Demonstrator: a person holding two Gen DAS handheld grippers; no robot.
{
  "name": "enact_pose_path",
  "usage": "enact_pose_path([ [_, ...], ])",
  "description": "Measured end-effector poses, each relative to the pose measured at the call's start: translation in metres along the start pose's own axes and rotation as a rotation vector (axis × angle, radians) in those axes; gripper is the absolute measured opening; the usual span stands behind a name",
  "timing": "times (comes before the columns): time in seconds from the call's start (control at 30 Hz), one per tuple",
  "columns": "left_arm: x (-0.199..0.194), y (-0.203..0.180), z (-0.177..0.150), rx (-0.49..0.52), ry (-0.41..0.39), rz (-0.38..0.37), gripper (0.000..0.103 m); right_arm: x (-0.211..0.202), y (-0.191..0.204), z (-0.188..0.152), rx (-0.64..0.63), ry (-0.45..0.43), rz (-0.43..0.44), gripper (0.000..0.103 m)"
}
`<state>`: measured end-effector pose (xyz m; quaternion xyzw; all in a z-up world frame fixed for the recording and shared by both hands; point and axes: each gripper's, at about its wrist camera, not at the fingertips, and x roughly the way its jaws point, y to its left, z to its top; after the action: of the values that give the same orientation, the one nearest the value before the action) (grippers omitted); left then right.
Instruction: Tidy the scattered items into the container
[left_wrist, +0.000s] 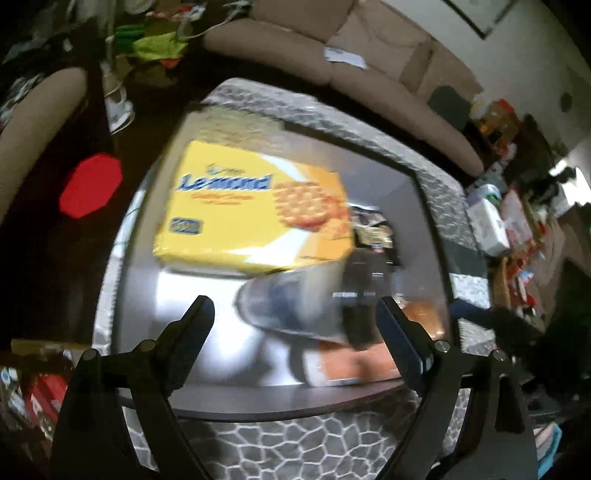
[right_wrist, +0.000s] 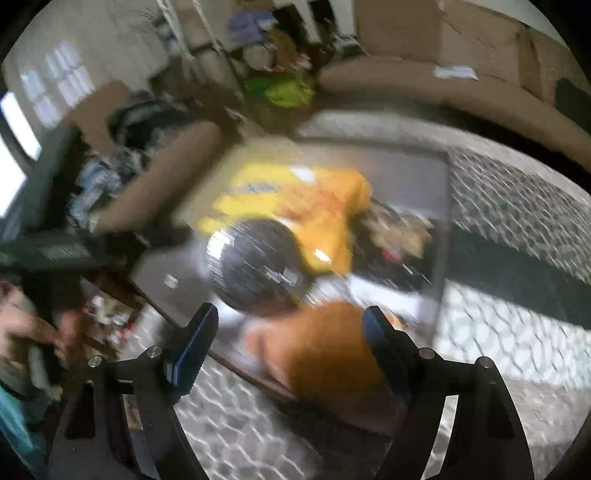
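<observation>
Both the left gripper (left_wrist: 295, 325) and right gripper (right_wrist: 290, 332) hang wide open and empty above the grey glossy tabletop (left_wrist: 192, 295), likely because the yellow cracker box (left_wrist: 251, 206), mid-frame, awaits pickup; the container is unidentifiable.

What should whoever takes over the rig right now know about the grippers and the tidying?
Left gripper: open, holding nothing, above the grey container.
Right gripper: jaws wide around the orange pack; blur hides whether the pads press on it.
Done: yellow cracker box, grey rounded item and dark snack packets are in the container.
Left: settle the orange pack at the near edge, then look around for strays.
</observation>
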<state>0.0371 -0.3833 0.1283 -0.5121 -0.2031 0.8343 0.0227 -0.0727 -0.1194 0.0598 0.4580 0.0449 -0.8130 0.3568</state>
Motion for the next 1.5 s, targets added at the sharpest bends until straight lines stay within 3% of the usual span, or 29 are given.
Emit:
enact_pose_path([
  [0.13, 0.007, 0.018, -0.002, -0.047, 0.008, 0.014, 0.088, 0.031, 0.021, 0.029, -0.106, 0.060, -0.115, 0.082],
  [0.27, 0.009, 0.027, -0.006, -0.072, 0.004, 0.004, 0.088, 0.051, 0.034, 0.037, -0.108, 0.122, -0.065, 0.086],
  [0.33, 0.006, 0.034, -0.008, -0.085, -0.009, -0.005, 0.088, 0.058, 0.040, 0.035, -0.130, 0.138, -0.095, 0.100],
  [0.37, 0.005, 0.037, -0.008, -0.092, -0.016, -0.009, 0.088, 0.059, 0.044, 0.033, -0.140, 0.134, -0.092, 0.102],
  [0.53, -0.005, 0.038, -0.010, -0.063, -0.079, 0.047, 0.088, 0.056, 0.045, 0.024, -0.133, 0.128, -0.065, 0.102],
  [0.6, -0.012, 0.032, -0.011, -0.024, -0.129, 0.121, 0.088, 0.053, 0.046, 0.020, -0.140, 0.118, -0.072, 0.102],
  [0.73, -0.017, 0.026, -0.012, 0.028, -0.170, 0.192, 0.088, 0.043, 0.044, 0.015, -0.116, 0.094, -0.045, 0.102],
  [0.93, -0.017, 0.028, -0.013, 0.021, -0.163, 0.200, 0.088, 0.046, 0.048, 0.016, -0.087, 0.099, 0.007, 0.102],
  [1.2, -0.016, 0.026, -0.015, 0.031, -0.156, 0.211, 0.088, 0.072, 0.062, 0.004, -0.144, 0.166, -0.060, 0.101],
  [1.3, -0.018, 0.025, -0.016, 0.037, -0.157, 0.214, 0.088, 0.077, 0.061, 0.001, -0.146, 0.169, -0.020, 0.087],
  [1.5, -0.019, 0.025, -0.017, 0.043, -0.160, 0.219, 0.088, 0.077, 0.056, 0.002, -0.126, 0.162, 0.024, 0.086],
])
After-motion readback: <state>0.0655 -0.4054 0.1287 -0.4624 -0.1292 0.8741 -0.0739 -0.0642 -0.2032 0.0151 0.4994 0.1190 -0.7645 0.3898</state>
